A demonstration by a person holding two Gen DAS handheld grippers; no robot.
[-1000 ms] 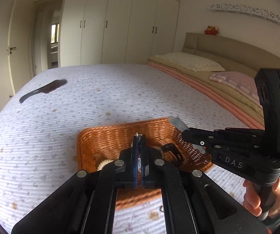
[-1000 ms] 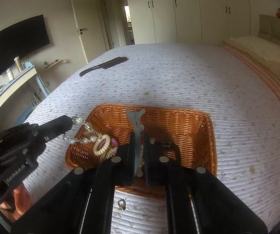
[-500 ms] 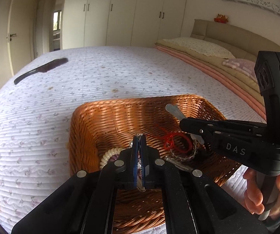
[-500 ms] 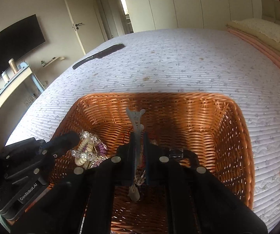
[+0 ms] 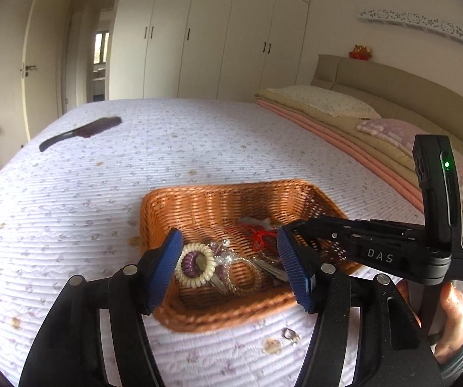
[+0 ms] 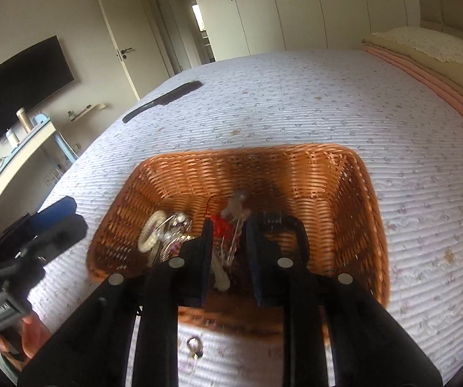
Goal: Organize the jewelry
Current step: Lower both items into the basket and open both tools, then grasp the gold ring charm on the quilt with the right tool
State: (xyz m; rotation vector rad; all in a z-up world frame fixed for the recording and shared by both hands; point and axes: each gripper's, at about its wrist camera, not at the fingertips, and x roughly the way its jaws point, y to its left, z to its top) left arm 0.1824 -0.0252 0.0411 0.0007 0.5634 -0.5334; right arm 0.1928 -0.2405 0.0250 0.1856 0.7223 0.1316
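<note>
An orange wicker basket sits on the bed. Inside lie a cream spiral hair tie, beaded bracelets, a red cord and a grey hair clip. My left gripper is open and empty above the basket's near side. My right gripper is open over the basket, with the clip lying free below it. A small ring lies on the bedspread in front of the basket.
A dark comb lies far left on the white quilted bedspread. Pillows and folded pink blankets are at the right. A desk and TV stand left of the bed.
Both grippers opened. The left let the bracelets and hair tie drop into the basket, the right let the hair clip drop. Both have pulled back and up.
</note>
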